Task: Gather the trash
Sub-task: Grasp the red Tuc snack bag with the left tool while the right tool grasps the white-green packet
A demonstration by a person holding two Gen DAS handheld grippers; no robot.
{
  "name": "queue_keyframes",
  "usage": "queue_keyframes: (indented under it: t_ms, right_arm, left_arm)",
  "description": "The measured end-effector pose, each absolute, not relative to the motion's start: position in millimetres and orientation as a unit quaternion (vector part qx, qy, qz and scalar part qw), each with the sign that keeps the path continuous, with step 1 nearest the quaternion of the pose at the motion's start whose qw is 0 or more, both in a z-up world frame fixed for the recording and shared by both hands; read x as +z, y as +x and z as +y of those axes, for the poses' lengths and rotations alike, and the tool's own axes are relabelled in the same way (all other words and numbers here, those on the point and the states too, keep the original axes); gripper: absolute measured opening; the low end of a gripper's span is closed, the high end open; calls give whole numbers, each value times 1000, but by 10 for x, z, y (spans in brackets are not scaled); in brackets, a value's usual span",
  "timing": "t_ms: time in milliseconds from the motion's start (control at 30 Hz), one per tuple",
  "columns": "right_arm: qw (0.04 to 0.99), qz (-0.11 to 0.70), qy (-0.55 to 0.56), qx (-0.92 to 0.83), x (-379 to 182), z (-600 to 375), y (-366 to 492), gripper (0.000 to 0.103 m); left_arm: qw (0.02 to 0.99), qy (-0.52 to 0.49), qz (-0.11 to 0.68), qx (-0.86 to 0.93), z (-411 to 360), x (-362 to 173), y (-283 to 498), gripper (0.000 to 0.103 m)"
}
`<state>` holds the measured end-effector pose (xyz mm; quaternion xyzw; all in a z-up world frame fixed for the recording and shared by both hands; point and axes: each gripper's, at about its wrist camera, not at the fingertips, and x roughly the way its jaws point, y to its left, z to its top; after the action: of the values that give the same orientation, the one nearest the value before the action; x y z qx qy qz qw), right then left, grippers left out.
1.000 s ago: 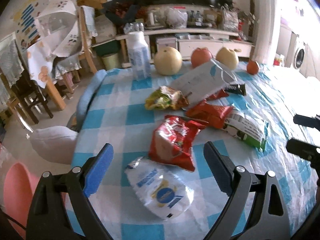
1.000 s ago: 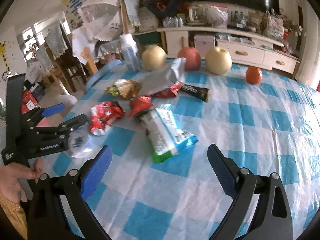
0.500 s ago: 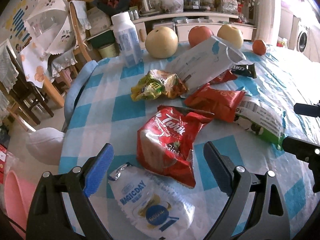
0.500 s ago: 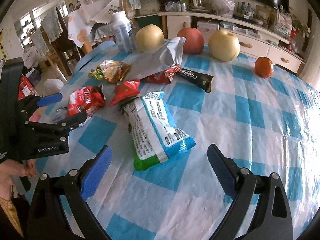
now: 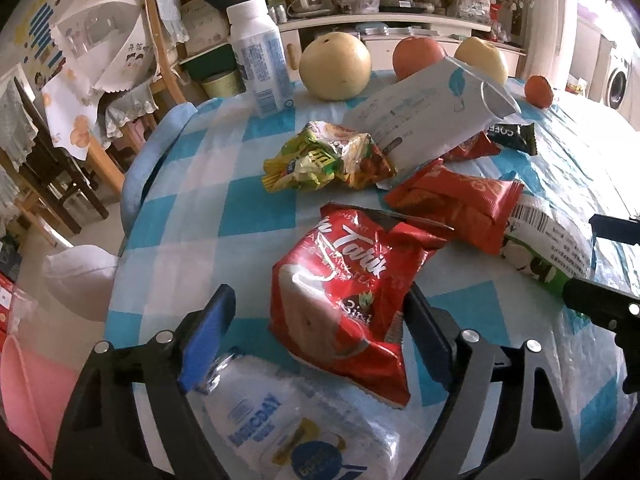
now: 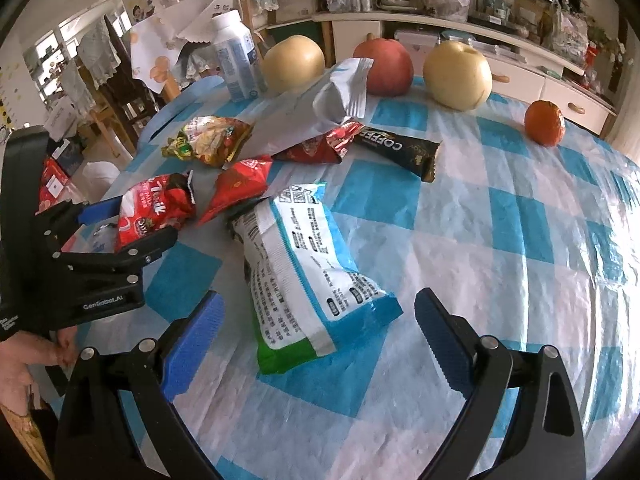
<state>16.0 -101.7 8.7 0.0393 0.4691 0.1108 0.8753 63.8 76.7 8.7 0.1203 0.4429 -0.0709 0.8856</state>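
two grippers hover over the litter. left gripper (image 5: 316, 328) jaws are closing around the red wrapper (image 5: 352, 300), at 6 o'clock of the table (image 5: 248, 216); right gripper (image 6: 320, 328) is spread. wrapper looks light, crinkly, slippery: pinch its flat middle.

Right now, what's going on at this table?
A person is clearing snack wrappers off a blue-checked tablecloth with a handheld gripper in each hand. The left gripper straddles the red Teh Tarik packet, its jaws closing with the packet between them but not yet pinched. The right gripper hangs open over the white, blue and green snack bag, not touching it. The other wrappers, the fruit and the milk bottle lie untouched.
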Motion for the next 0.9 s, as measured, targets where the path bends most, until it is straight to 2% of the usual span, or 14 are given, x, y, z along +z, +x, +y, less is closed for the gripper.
queue_keyframes:
  t_ms: [200,433,467,533,900]
  right_arm:
    - [876,469,35,112,50,-983,205,95]
    - [881,459,29,112,54,-958,222,94]
    - [882,457,30,112,56,-958,221,92]
    - [881,458,31,113,54,-952,228,82]
    - [882,461,8,101,40,-919,232,78]
  left_arm:
    - [887,88,444,-94,755,81,670,64]
    - [890,83,439,-93,732,78,663,60]
    - [890,82,439,-93,733,78,662,60]
    - [890,79,439,-91,739,79,664,59]
    - [890,49,444,-88,827,118,656,55]
